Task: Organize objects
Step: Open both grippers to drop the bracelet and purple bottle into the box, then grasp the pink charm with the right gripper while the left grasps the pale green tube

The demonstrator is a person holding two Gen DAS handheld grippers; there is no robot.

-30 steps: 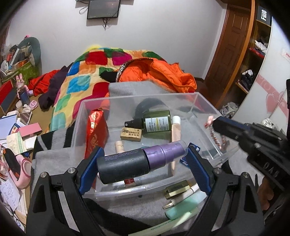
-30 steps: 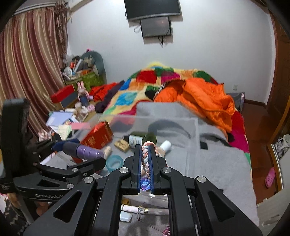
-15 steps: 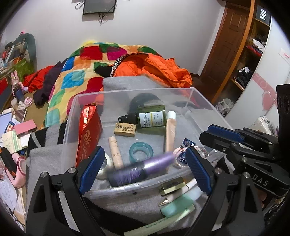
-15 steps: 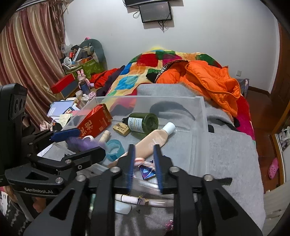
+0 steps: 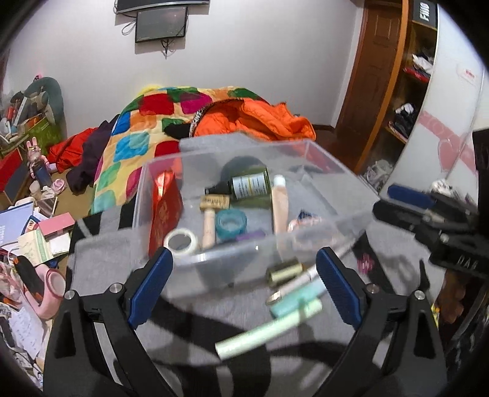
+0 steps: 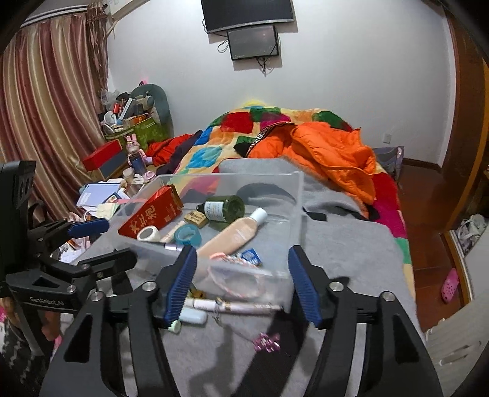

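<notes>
I read "GenRobot.AI" on the left claw (image 6: 101,244) body, and "DAS" on the right claw (image 5: 409,203) body. The red box (image 6: 152,213) carries large gold Chinese characters, and a black sign (image 5: 425,13) on the shelf reads "FIIIO".

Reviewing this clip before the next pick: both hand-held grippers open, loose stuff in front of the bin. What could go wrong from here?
1. The gold cap, pen and mint tubes lie crowded together on the grey blanket; the left hand-held gripper may pinch two at once.
2. The thin pink clip on soft blanket could slip from the right hand-held gripper.
3. The clear bin wall is hard to see; fingers could bump it.
</notes>
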